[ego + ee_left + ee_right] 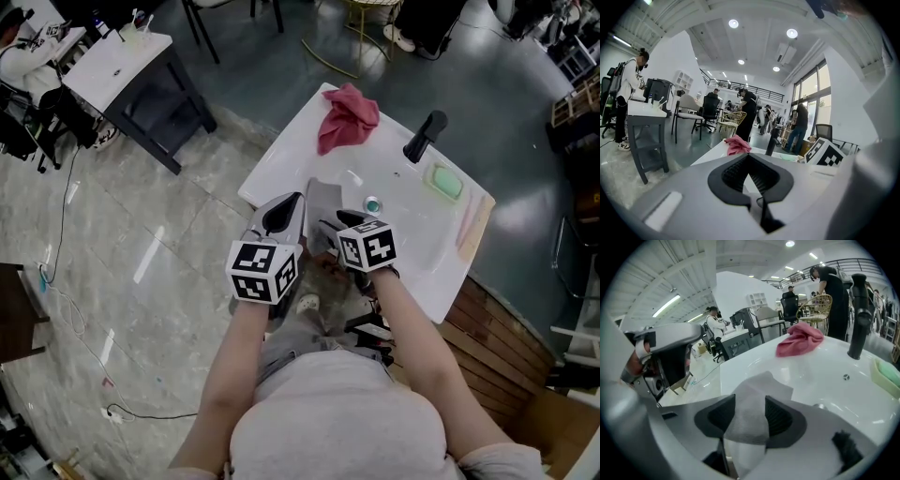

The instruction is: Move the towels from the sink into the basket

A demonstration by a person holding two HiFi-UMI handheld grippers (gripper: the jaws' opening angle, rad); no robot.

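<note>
Inventory of the station as I see it from my remote seat.

1. White rectangular sink top [281, 155]. It holds every item listed below.
2. Crumpled red cloth towel [347, 117]. It lies on the far left corner of the sink top, well apart from both of my tools and untouched.
3. Pale grey cloth towel [757, 390]. It sits at the near edge of the sink. One end is pinched in my right tool and the free end spreads out toward the basin. I cannot tell whether that end rests on the surface.
4. Right gripper [750, 408]. Its jaws are clamped on the grey towel, with cloth pressed against both black ribbed pads.
5. Left gripper [748, 159]. It is just beside the right one at the sink's near edge. Its pad tips meet and there is nothing between them.
6. Black upright faucet [424, 136]. It stands at the far side of the basin.
7. Round metal drain [372, 203]. It sits in the basin, just beyond the right gripper.
8. Pale green rectangular soap tray [444, 180]. It lies to the right of the faucet.
</note>
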